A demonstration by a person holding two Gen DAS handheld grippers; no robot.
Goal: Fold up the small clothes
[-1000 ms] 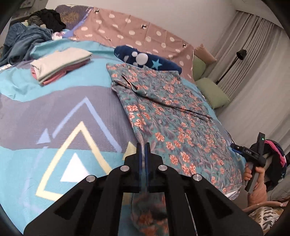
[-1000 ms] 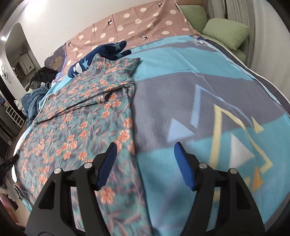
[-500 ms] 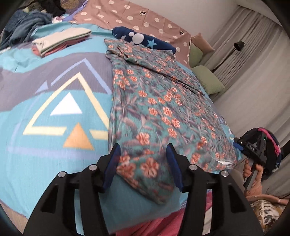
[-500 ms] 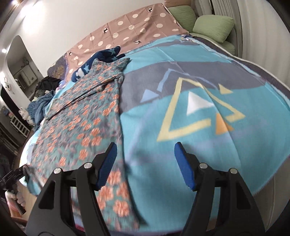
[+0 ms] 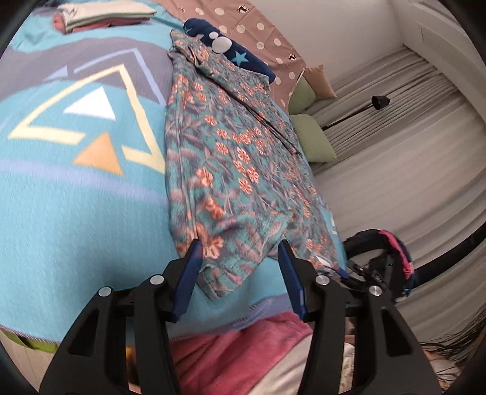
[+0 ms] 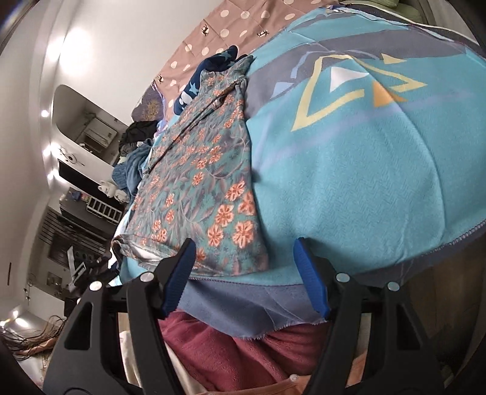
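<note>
A teal floral garment (image 5: 231, 170) with orange flowers lies spread lengthwise on the turquoise blanket (image 5: 76, 212); it also shows in the right wrist view (image 6: 203, 188). My left gripper (image 5: 240, 258) is open and empty, its blue-padded fingers straddling the garment's near hem just above it. My right gripper (image 6: 246, 261) is open and empty at the near edge of the bed, with the hem's right corner between the jaws' line of sight. The other gripper (image 5: 379, 270) appears at the right in the left wrist view.
A navy star-patterned cloth (image 5: 231, 48) lies at the garment's far end. A stack of folded clothes (image 5: 100, 15) sits far left. Green pillows (image 5: 313, 139) and curtains are to the right. A pink blanket (image 6: 243, 358) hangs below the bed edge. Dark clothes (image 6: 136, 133) are piled at the far left.
The left gripper opened and let go of the garment, then pulled back to the near hem. The right gripper also drew back to the bed's near edge, staying open.
</note>
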